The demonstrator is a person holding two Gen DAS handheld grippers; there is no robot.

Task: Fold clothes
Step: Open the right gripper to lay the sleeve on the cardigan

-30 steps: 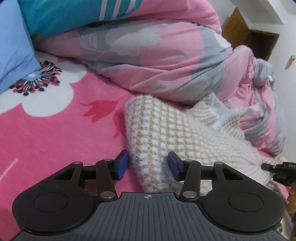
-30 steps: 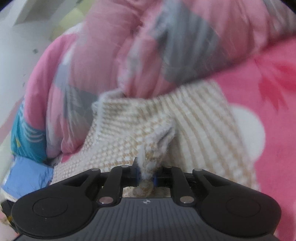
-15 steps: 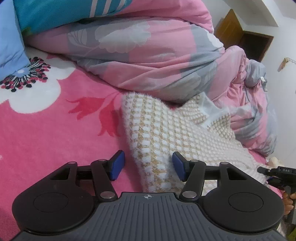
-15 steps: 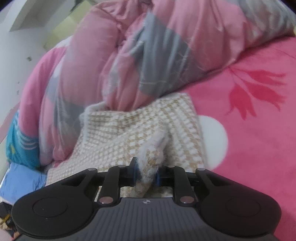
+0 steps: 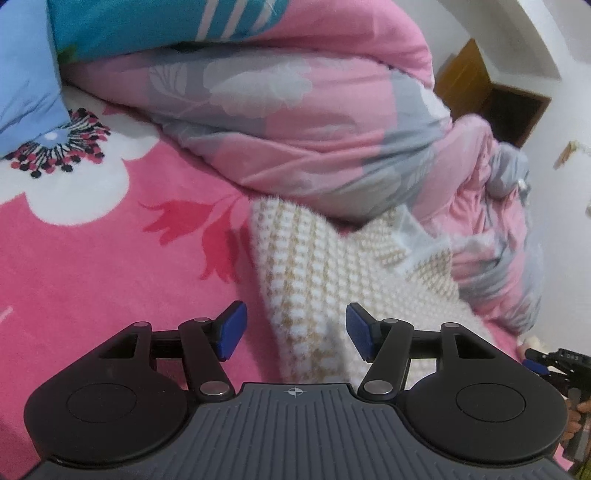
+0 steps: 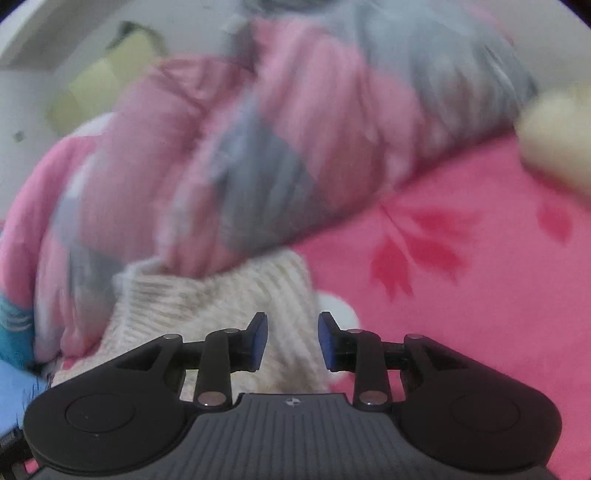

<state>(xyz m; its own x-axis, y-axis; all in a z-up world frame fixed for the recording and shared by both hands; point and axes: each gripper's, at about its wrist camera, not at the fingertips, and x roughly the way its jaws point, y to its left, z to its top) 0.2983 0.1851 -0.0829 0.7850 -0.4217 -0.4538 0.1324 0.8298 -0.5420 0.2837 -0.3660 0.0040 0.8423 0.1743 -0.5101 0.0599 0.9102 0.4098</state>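
Left claw [image 5: 292, 332] stands wide open in the left wrist view, its blue pads [image 5: 231, 330] apart on either side of the near tip of the cream-and-tan knit sweater [image 5: 332, 273], touching nothing that can be made out. That sweater lies on the pink flowered bed sheet [image 5: 92, 266], and its far end runs up against the heaped pink-and-grey quilt [image 5: 295, 122] along the far side of the bed. A blue pillow [image 5: 26, 74] sits at the far left corner, with a teal striped cloth [image 5: 147, 22] on top of the quilt. At the right edge part of the right claw [image 5: 554, 362] shows, held by a hand [image 5: 581, 413].

Seen from the right wrist, with the picture blurred, the right claw [image 6: 292, 341] is open and empty, its pads [image 6: 257, 341] spread above the sweater [image 6: 221, 306]. The sweater lies flat on the sheet [image 6: 461, 314], just beside the quilt [image 6: 240, 147]. A pale yellow soft thing [image 6: 557, 136] rests near the right edge; what it is cannot be told.
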